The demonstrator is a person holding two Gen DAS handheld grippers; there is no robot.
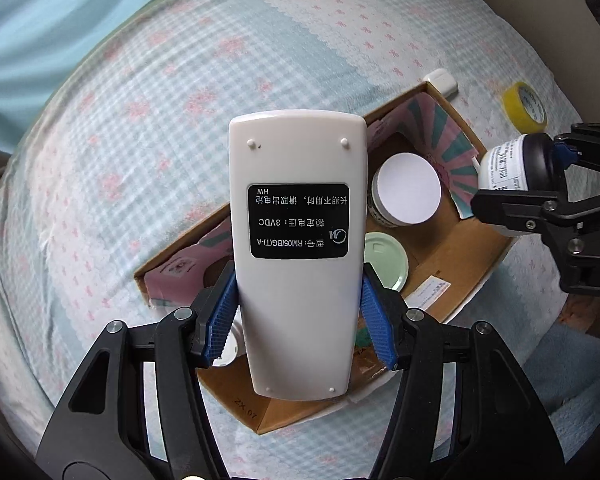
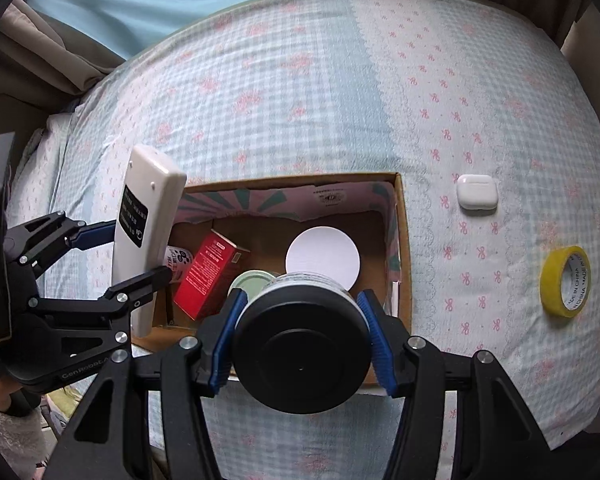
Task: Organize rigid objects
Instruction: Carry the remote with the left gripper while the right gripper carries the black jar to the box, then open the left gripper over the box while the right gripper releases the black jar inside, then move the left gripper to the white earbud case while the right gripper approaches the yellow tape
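A white remote [image 1: 298,256], label side up, is clamped low on its body between the blue pads of the left gripper [image 1: 298,316] and carried over an open cardboard box [image 1: 452,276] on a checked bedspread [image 1: 140,120]. The grip near one end probably leaves most of the length free, so that it can be lowered into the box end first or laid flat. Beside it, a black-capped jar [image 2: 300,344] is pinched at its cap by the closed right gripper [image 2: 300,336], cap toward the lens and body toward the box, apparently for the same drop. Already inside the box are a white-lidded tub [image 1: 406,190] and a pale green lid [image 1: 384,258]. A red carton [image 2: 210,274], hidden behind the remote in the left wrist view, is revealed only by the right wrist view, where it leans against the box's left side. That view also shows the remote tilted over the box's left rim rather than its middle. Two items are left on the bedspread outside the box: a white earbud case [image 2: 477,192] and a yellow tape roll [image 2: 566,280], well apart from each other.
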